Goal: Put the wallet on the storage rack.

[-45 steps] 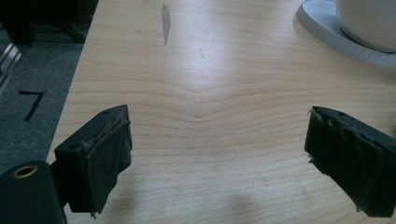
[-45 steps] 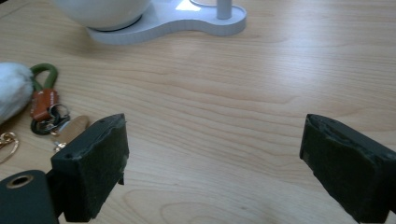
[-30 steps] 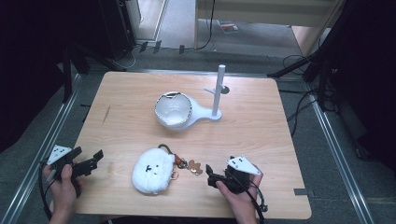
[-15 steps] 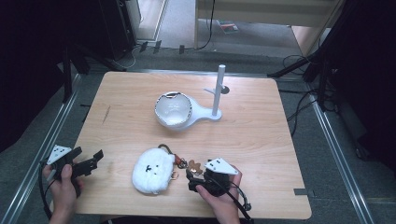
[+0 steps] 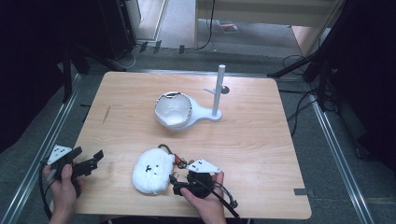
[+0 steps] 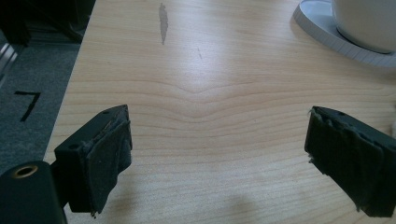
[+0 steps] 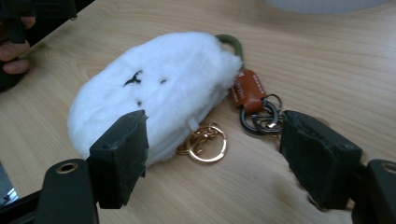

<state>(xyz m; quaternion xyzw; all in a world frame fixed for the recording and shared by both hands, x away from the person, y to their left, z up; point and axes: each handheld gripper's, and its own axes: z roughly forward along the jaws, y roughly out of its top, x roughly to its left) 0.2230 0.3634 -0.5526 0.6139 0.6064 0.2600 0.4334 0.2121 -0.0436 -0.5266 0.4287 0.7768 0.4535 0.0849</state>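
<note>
A white fluffy pouch (image 5: 152, 171) (image 7: 154, 88) with a small stitched face lies near the table's front edge. On its right end hang a green clip (image 7: 231, 44), a brown leather tag (image 7: 246, 88), dark rings (image 7: 259, 119) and a gold ring (image 7: 205, 144). My right gripper (image 5: 176, 185) (image 7: 215, 140) sits just right of the pouch. Its jaws have just been closing and stand apart, one by the pouch's edge, the other by the dark rings, the gold ring between them unpressed. My left gripper (image 5: 88, 161) (image 6: 217, 135) rests open at the front left over bare wood.
A white bowl (image 5: 173, 108) sits on a white stand with an upright post (image 5: 218, 88) at the table's middle back. A dark streak (image 6: 163, 21) marks the wood at the left. The table's front edge is close to both hands.
My right gripper has moved left along the front edge up to the pouch's ring end, and its jaws have narrowed. The left gripper has kept still.
</note>
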